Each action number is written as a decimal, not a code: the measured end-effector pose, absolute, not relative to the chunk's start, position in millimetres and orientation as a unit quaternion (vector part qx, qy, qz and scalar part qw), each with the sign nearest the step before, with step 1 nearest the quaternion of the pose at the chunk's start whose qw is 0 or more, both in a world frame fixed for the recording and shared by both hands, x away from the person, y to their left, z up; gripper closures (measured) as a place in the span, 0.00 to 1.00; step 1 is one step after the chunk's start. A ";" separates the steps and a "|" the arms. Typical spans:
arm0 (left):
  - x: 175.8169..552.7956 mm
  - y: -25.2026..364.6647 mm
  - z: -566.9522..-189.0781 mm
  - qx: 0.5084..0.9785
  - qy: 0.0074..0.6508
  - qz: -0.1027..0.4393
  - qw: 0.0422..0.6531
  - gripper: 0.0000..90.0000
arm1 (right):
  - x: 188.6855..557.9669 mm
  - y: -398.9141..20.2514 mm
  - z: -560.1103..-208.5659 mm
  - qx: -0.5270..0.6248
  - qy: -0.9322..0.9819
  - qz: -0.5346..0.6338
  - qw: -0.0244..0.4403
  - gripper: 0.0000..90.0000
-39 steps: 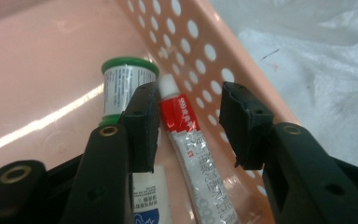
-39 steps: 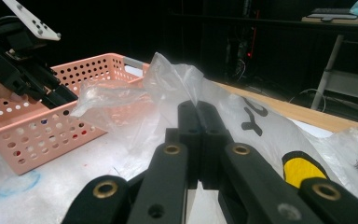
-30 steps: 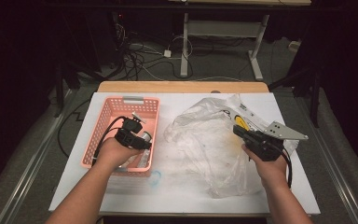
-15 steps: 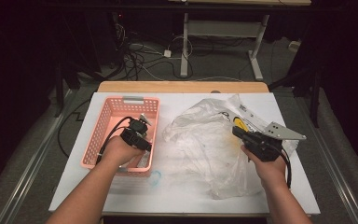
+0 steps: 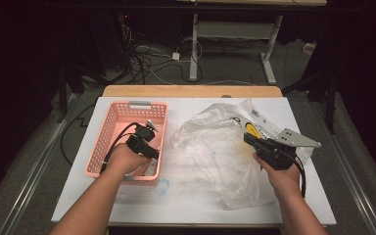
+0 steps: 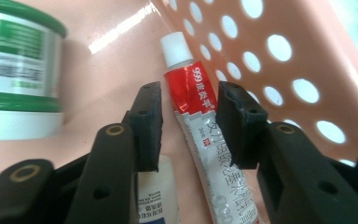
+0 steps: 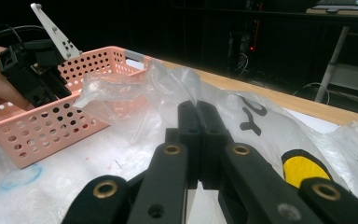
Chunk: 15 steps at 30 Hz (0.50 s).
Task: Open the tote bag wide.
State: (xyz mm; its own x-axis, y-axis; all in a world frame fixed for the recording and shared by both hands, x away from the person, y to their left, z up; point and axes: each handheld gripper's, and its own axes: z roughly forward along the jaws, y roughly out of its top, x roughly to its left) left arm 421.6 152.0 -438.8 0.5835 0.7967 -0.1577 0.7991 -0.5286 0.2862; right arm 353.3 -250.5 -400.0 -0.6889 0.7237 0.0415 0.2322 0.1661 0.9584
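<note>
My left gripper [image 5: 147, 147] reaches down into a pink perforated basket [image 5: 108, 142]. In the left gripper view its jaws [image 6: 189, 91] stand open on either side of a red-and-white tube [image 6: 191, 93] with a white cap, which lies on the basket floor with a gap at each pad. A green-lidded jar [image 6: 18, 70] and a small white bottle [image 6: 156, 196] lie beside the tube. My right gripper [image 5: 249, 138] rests over a crumpled clear plastic bag [image 5: 215, 147]. Its jaws [image 7: 196, 106] are shut, with the film right at their tips; whether it is pinched I cannot tell.
The basket [image 7: 51, 121] stands at the left of the white table [image 5: 186, 200], the bag [image 7: 270, 126] at the right. A yellow printed patch [image 7: 303, 168] shows on the bag. A blue ring mark [image 5: 162, 186] lies near the basket. Cables and desk legs [image 5: 194, 44] stand beyond the far edge.
The left gripper has shifted only slightly inside the basket. The right gripper and the bag have stayed where they were.
</note>
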 end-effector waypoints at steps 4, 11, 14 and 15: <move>423.6 156.8 -439.0 0.867 0.463 -0.025 0.182 0.69 | 353.2 -250.6 -399.8 0.327 0.730 0.557 0.222 1.00; 425.4 162.9 -439.6 0.863 0.468 -0.053 0.181 0.60 | 352.7 -249.9 -399.9 0.327 0.731 0.557 0.221 1.00; 426.3 158.9 -442.5 0.870 0.462 -0.046 0.164 0.60 | 352.8 -248.8 -400.2 0.327 0.731 0.556 0.221 1.00; 426.7 156.6 -445.0 0.874 0.460 -0.037 0.152 0.60 | 352.6 -248.7 -400.1 0.327 0.731 0.556 0.222 1.00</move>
State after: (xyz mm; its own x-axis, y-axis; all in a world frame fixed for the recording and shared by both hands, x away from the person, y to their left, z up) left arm 426.7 156.6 -445.0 0.5732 0.7935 -0.2044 0.8160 -0.5298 0.2313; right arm 352.6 -248.7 -400.1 -0.6883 0.7244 0.0386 0.2309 0.1683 0.9583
